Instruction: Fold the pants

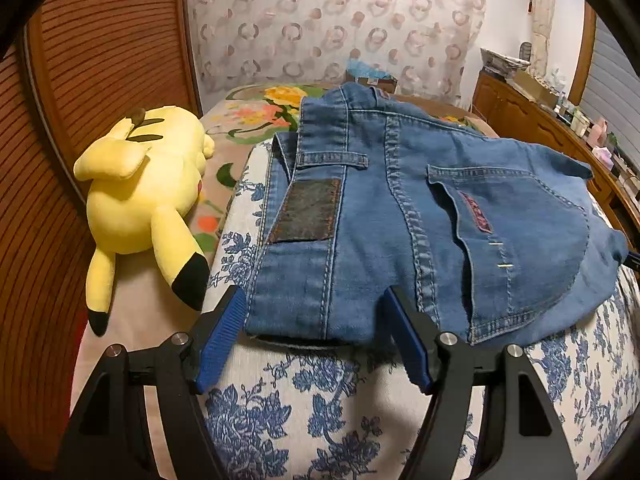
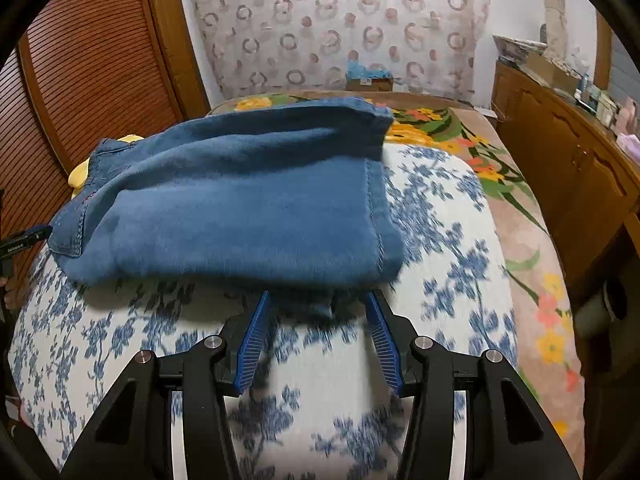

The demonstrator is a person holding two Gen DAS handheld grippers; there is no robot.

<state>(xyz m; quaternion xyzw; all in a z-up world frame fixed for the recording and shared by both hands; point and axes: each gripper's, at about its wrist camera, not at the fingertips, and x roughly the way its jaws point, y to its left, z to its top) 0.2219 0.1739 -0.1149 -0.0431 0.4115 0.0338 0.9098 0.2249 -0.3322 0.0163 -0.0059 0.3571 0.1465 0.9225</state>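
Note:
Blue denim pants [image 1: 400, 208] lie folded in a compact stack on a white cushion with blue flowers [image 1: 320, 400]. The left wrist view shows the waistband end, with a dark leather patch and a back pocket. My left gripper [image 1: 316, 300] is open, its fingers on either side of the near waistband edge, holding nothing. The right wrist view shows the folded leg end of the pants [image 2: 240, 200]. My right gripper [image 2: 318, 300] is open at the near lower edge of the stack, empty. The cushion [image 2: 320, 420] shows below it.
A yellow plush toy [image 1: 148, 200] lies on the bed left of the cushion. A floral blanket [image 2: 520, 220] covers the bed. A wooden louvred door [image 1: 100, 60] stands at the left and a wooden cabinet [image 2: 568, 168] with clutter at the right.

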